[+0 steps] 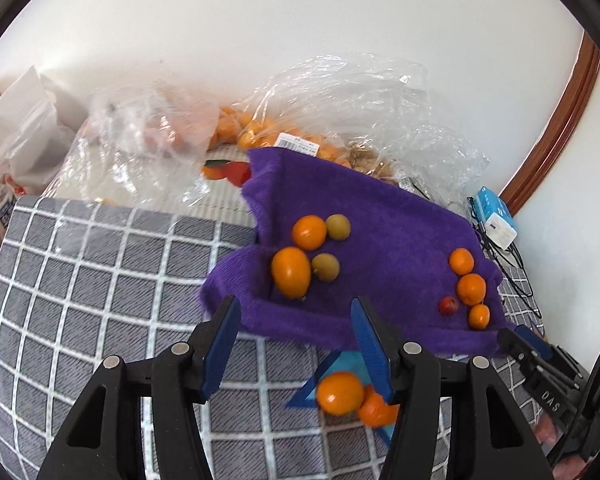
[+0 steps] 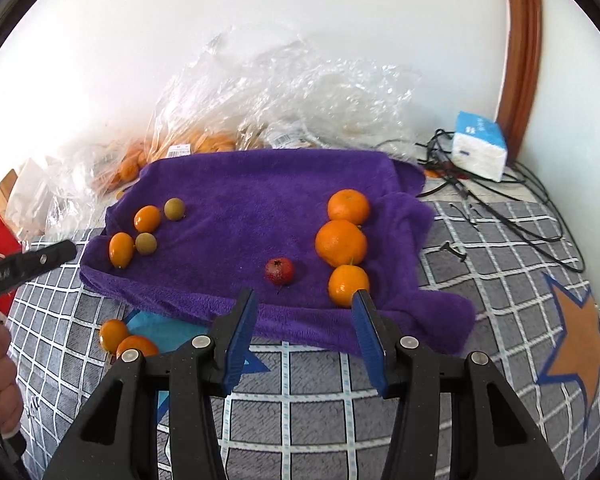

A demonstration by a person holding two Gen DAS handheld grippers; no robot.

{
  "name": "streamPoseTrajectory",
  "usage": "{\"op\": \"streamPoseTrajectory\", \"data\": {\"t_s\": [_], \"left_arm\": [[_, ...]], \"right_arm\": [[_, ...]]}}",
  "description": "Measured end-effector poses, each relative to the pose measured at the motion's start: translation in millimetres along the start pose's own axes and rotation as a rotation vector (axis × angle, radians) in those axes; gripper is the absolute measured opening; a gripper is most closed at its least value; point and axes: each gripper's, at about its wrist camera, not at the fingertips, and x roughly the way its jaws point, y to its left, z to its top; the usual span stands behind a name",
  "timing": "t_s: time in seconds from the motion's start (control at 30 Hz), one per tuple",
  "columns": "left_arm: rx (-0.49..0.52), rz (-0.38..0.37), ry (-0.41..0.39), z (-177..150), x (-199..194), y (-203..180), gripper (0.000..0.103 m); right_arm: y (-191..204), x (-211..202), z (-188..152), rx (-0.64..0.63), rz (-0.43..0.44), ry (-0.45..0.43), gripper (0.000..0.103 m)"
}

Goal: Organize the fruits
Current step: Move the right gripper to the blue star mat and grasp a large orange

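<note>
A: So, left wrist view. Left gripper partly open, nothing between the blades. It hangs over the near edge of the purple towel; two loose oranges lie off it on the checked sheet.

B: Right wrist view. Right gripper also part open and empty, just short of the mandarin row and the small red fruit.

A: Step looks like between placements. Next probably fetch those two strays and set them by their kind.
</note>
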Motion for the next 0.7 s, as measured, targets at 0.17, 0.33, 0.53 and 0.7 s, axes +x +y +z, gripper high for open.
{"op": "streamPoseTrajectory", "data": {"t_s": [0.17,0.33,0.53,0.7], "left_arm": [[-0.011,0.019,-0.002,-18,-11,24,0.055],[-0.020,0.061,0.005,-34,-16,49,0.055],[-0.033,0.117,0.007,-51,-17,74,0.055],[-0.062,0.137,0.014,-62,-16,93,0.055]], "right_arm": [[12,-6,-9,-0.015,-0.041,0.007,0.049],[31,-4,-21,-0.031,-0.003,0.049,0.049],[61,-1,-34,-0.078,0.036,0.055,0.049],[81,0,-39,-0.107,0.069,0.057,0.049]]}}
